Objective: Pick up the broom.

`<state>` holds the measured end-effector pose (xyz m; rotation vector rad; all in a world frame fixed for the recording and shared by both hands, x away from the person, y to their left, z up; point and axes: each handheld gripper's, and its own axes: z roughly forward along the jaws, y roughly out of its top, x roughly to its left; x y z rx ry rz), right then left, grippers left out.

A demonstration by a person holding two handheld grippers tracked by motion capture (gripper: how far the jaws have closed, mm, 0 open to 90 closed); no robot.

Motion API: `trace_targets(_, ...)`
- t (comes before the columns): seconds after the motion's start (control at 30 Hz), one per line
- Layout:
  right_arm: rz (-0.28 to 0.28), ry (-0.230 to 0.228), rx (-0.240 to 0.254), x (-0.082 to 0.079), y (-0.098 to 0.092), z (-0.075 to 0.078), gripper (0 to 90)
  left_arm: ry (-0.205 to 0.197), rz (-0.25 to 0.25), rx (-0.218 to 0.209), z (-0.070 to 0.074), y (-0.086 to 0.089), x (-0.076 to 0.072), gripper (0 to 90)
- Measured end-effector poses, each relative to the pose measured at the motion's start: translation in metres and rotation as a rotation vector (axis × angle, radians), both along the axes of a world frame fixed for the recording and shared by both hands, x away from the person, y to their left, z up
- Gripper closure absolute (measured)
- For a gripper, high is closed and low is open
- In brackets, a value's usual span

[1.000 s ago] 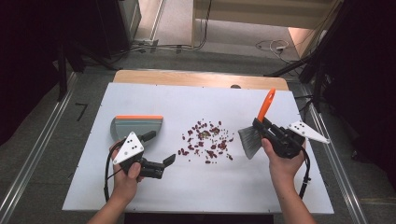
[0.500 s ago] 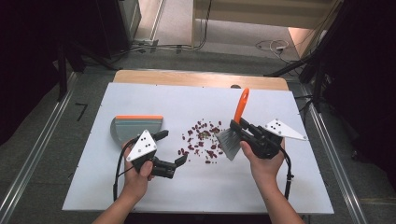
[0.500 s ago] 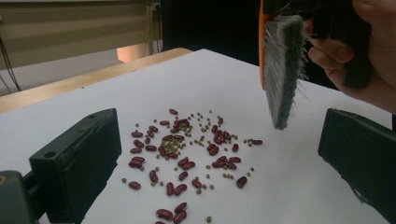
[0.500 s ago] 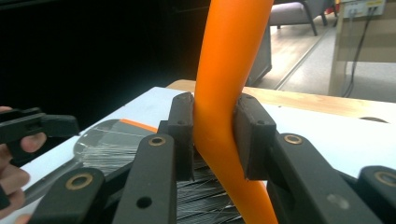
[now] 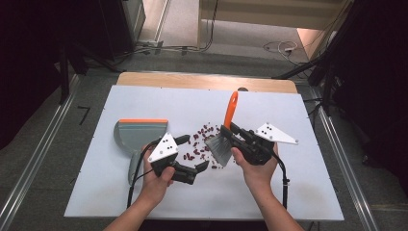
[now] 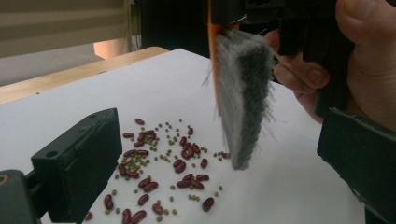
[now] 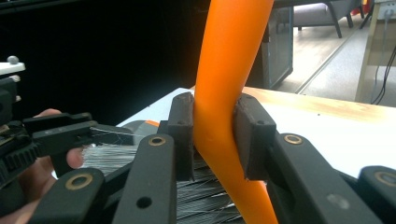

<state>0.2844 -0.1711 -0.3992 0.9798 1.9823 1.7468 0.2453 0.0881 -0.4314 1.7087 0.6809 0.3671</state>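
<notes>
Dustpan (image 5: 136, 136) empty, beans (image 5: 202, 144) on table; right gripper (image 5: 234, 131) clamped on brush (image 5: 226, 132); left gripper (image 5: 195, 156) apart.

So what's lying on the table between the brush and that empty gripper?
Scattered beans, red and small green ones, lie between the brush and the left gripper, seen in its own view.

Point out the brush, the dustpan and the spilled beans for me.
brush (image 5: 221, 147), high view, on the grey bristles.
dustpan (image 5: 136, 135), high view, on the grey pan behind its orange edge.
beans (image 6: 154, 161), left gripper view, middle of the red and green scatter.
</notes>
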Motion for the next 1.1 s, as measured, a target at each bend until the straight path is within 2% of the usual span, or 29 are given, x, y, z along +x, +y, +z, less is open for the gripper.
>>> trace_targets(0.17,0.019,-0.01,-0.002,-0.007,0.011,0.002,68.8,0.025,-0.004,-0.013,0.002,-0.013,-0.001,3.1)
trace_targets(0.37,0.029,-0.027,-0.008,-0.015,0.021,0.003,68.7,0.072,0.09,0.026,-0.001,-0.026,-0.002,21.3)
trace_targets(0.47,0.039,-0.031,-0.002,-0.018,0.025,0.003,68.7,0.087,0.092,0.032,-0.002,-0.029,-0.002,33.8)
trace_targets(0.5,0.042,-0.029,0.0,-0.019,0.026,0.003,68.7,0.099,0.083,0.048,-0.004,-0.032,-0.002,38.6)
trace_targets(0.53,0.045,-0.03,0.0,-0.019,0.027,0.003,68.7,0.099,0.083,0.048,-0.004,-0.032,-0.002,43.5)
trace_targets(0.57,0.042,-0.032,-0.002,-0.02,0.027,0.003,68.7,0.122,0.07,0.048,-0.006,-0.033,0.0,48.1)
trace_targets(0.63,0.046,-0.038,-0.005,-0.021,0.029,0.003,68.7,0.132,0.071,0.046,-0.008,-0.033,0.0,57.6)
trace_targets(0.73,0.039,-0.041,-0.007,-0.022,0.029,0.002,68.7,0.136,0.053,0.039,-0.009,-0.031,0.001,76.6)
trace_targets(0.77,0.04,-0.043,-0.009,-0.021,0.03,0.001,68.6,0.131,0.052,0.045,-0.009,-0.031,0.001,79.9)
trace_targets(0.97,0.088,-0.023,-0.003,-0.019,0.027,0.003,66.5,0.125,0.004,0.045,-0.007,-0.023,0.002,85.5)
trace_targets(1.0,0.11,-0.016,-0.003,-0.018,0.027,0.005,61.9,0.135,-0.023,0.037,-0.005,-0.019,0.003,85.7)
trace_targets(1.1,0.197,0.012,0.001,-0.013,0.022,0.011,52.9,0.13,-0.033,0.044,-0.004,-0.016,0.004,85.9)
